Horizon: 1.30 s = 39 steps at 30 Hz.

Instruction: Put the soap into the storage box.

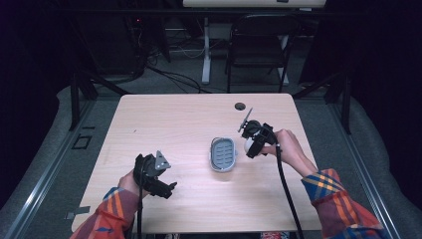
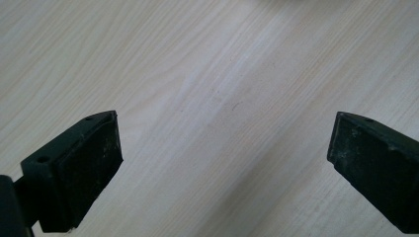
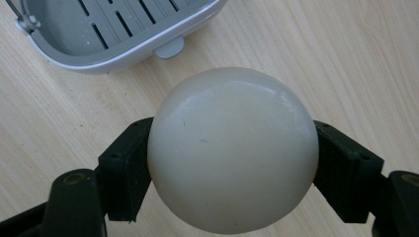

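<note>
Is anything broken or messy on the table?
Nothing stands out. The grey slotted dish sits flat on the table and looks whole. The right gripper holds a smooth cream ball between its jaws, with no visible cracks. The left gripper is open over bare wood. Nothing is spilled.

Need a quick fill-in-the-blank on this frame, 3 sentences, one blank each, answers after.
1. The right gripper is shut on a round white ____.
2. The left gripper hangs over bare table with its jaws ____.
3. The grey slotted tray lies on the table with ____ inside it.

Missing words: ball; open; nothing
</note>
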Motion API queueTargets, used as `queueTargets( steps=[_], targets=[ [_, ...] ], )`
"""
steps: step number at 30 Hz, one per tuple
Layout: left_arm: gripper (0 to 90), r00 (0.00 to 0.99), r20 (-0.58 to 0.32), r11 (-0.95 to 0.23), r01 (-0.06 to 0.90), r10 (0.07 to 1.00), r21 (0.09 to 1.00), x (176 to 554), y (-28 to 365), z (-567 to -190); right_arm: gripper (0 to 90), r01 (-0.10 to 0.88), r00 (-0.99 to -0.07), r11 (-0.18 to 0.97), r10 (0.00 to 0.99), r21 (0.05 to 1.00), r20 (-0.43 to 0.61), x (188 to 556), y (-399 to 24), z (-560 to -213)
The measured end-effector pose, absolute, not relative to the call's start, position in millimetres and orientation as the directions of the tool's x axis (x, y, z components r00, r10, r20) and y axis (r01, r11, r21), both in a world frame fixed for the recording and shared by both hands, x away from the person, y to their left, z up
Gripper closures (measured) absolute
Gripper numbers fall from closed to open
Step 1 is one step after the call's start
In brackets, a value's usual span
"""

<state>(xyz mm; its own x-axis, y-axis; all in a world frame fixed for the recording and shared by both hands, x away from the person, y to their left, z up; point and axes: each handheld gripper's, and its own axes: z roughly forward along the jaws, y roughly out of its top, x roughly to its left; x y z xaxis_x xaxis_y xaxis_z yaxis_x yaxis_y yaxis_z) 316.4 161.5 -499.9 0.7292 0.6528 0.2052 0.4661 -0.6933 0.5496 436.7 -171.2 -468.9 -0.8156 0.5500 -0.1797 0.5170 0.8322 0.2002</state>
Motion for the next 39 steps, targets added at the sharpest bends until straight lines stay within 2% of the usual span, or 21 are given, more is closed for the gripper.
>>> queueTargets(
  steps=[10,25,39],
  targets=[
    [0.2,0.725,0.208,-0.691,0.469,0.657,0.550,317,162,-500,24.1,0.495,-0.827,0.841,0.533,0.216,-0.181,439,-154,-460],
    [0.2,0.726,0.205,-0.690,0.468,0.656,0.552,317,163,-500,24.1,0.469,-0.846,0.862,0.501,0.191,-0.182,447,-127,-450],
    [0.2,0.725,0.207,-0.690,0.468,0.657,0.553,317,163,-500,24.1,0.440,-0.868,0.883,0.464,0.162,-0.174,451,-102,-458]
  ],
)
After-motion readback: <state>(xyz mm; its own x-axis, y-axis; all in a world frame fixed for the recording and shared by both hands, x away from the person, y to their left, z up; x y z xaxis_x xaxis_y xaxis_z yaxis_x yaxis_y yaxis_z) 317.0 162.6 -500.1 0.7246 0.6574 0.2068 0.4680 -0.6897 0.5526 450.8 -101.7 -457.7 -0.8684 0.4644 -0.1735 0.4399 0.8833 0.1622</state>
